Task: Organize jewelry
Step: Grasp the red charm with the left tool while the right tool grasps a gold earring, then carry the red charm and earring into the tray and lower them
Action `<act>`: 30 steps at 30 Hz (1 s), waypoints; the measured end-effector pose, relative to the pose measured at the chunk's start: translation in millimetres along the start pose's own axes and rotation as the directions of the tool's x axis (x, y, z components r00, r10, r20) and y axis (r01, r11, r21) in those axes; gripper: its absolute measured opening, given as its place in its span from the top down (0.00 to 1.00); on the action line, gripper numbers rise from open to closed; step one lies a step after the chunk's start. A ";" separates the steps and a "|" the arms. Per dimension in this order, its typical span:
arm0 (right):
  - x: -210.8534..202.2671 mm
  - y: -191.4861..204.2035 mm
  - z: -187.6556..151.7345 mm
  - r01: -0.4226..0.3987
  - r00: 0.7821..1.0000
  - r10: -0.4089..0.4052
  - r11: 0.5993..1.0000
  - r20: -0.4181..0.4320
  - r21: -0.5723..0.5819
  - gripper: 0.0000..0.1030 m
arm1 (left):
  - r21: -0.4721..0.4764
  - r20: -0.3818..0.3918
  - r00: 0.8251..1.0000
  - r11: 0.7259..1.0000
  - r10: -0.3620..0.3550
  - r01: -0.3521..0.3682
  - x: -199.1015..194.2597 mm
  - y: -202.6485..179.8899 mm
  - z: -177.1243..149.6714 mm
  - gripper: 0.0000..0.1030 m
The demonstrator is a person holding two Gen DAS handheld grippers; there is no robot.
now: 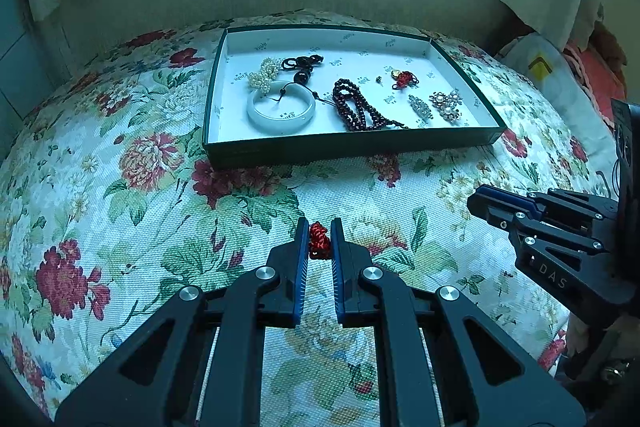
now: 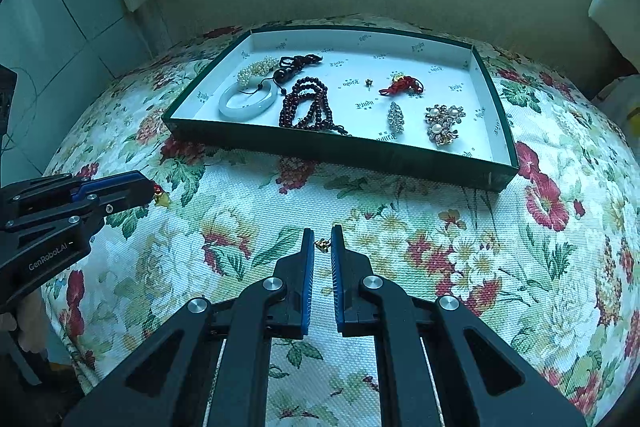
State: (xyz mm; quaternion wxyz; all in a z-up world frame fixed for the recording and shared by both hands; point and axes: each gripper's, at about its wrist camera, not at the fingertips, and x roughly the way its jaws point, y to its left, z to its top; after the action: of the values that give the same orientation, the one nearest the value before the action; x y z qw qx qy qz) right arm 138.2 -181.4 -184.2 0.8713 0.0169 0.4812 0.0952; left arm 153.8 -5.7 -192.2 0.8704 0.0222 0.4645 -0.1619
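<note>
My left gripper (image 1: 319,223) is shut on a red knotted cord charm (image 1: 319,242), held above the floral cloth in front of the tray. From the right wrist view the same gripper (image 2: 149,189) shows at the left, with a gold bit of the charm (image 2: 162,198) hanging at its tip. My right gripper (image 2: 322,229) is shut on a small gold piece (image 2: 322,245). It also shows at the right edge of the left wrist view (image 1: 478,203). Beyond both lies the dark green tray (image 1: 344,147) (image 2: 340,147) with a white lining.
The tray holds a white bangle (image 1: 280,107), a pearl cluster (image 1: 264,73), dark red beads (image 1: 354,105), a black bead pendant (image 1: 300,65), a red knot charm (image 1: 405,79), a tiny stud (image 1: 378,79) and sparkly brooches (image 1: 446,105). The floral cloth (image 1: 120,187) drops off at the sides. Bags sit at the right.
</note>
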 end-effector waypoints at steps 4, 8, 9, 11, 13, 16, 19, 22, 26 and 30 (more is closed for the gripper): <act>-2.3 0.0 0.0 -0.001 1.000 0.001 1.000 0.008 0.001 0.92 | 0.001 0.007 1.000 1.000 0.002 -0.002 -3.4 -2.2 0.5 0.90; -4.1 0.2 1.1 -0.003 1.000 0.003 1.000 0.016 0.001 0.92 | 0.005 0.018 1.000 1.000 0.000 0.000 -7.4 -4.1 3.3 0.90; -4.9 0.2 1.8 -0.003 1.000 0.003 1.000 0.019 0.000 0.92 | 0.007 0.022 1.000 1.000 -0.002 0.002 -9.0 -4.9 4.5 0.90; -6.4 0.0 4.0 -0.004 1.000 0.004 1.000 0.024 0.000 0.92 | 0.011 0.034 0.999 1.000 -0.005 0.005 -11.5 -6.9 8.9 0.90; -8.6 -0.9 7.5 -0.004 0.999 0.004 1.000 0.033 0.001 0.92 | 0.014 0.045 0.999 1.000 -0.011 0.011 -12.7 -8.8 14.9 0.90; -12.8 -4.4 15.8 0.001 0.999 -0.001 1.000 0.053 0.001 0.92 | 0.019 0.062 0.998 1.000 -0.022 0.021 -13.4 -12.1 26.5 0.90; -16.2 -8.9 26.4 0.004 0.997 -0.004 1.000 0.074 0.002 0.92 | 0.035 0.087 0.996 0.999 -0.029 0.026 -13.8 -17.6 39.9 0.90; -17.8 -14.1 38.2 0.013 0.995 -0.013 1.000 0.096 -0.002 0.92 | 0.053 0.110 0.993 0.998 -0.033 0.027 -11.7 -23.7 54.2 0.90; -16.7 -22.8 56.8 0.030 0.992 -0.028 0.999 0.124 -0.012 0.92 | 0.070 0.137 0.990 0.997 -0.037 0.028 -5.6 -30.0 75.2 0.90; -11.6 -34.4 74.5 0.043 0.989 -0.042 0.999 0.144 -0.007 0.92 | 0.080 0.154 0.987 0.996 -0.037 0.024 4.5 -34.1 96.6 0.90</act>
State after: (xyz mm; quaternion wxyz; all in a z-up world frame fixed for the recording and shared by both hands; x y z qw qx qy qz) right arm 200.1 -212.6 -138.7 0.9055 0.0090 0.4171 0.0774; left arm 223.2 -57.4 -137.2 0.8999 0.0365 0.3887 -0.1944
